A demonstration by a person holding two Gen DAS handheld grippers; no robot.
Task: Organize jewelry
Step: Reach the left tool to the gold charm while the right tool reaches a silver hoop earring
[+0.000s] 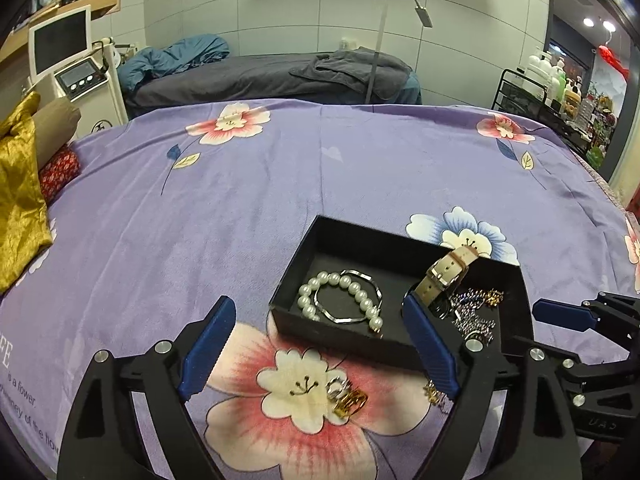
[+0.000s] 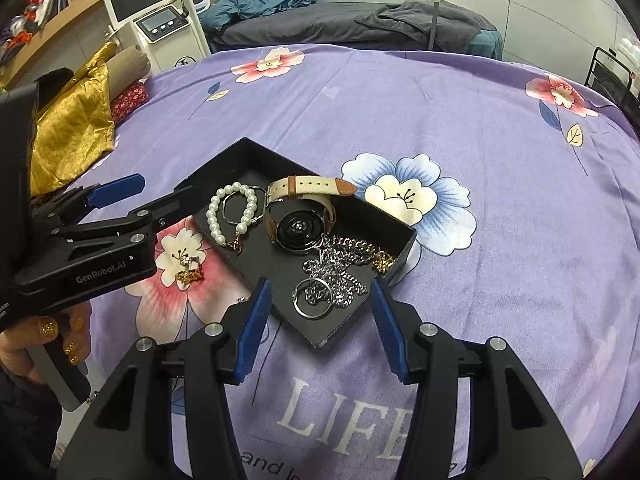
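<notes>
A black open box (image 1: 362, 229) lies on the purple flowered bedspread. It holds a pearl bracelet (image 1: 337, 280), a thin silver bangle (image 1: 347, 320), a watch (image 2: 298, 229) with a cream strap, and a heap of silver chains (image 2: 344, 268) with a key ring (image 2: 314, 300). A gold and silver piece (image 1: 347, 398) lies on the cloth in front of the box. Above it my left gripper (image 1: 317, 302) is open and empty. My right gripper (image 2: 320, 286) hovers open over the box's near corner, touching nothing.
A hand (image 2: 40, 340) holds the left gripper's handle. At the left edge of the bed lie gold fabric (image 1: 18, 200) and a brown roll (image 1: 56, 120). Behind stand a white machine with a screen (image 1: 64, 52), a grey treatment bed (image 1: 260, 76), a lamp and a bottle trolley (image 1: 536, 92).
</notes>
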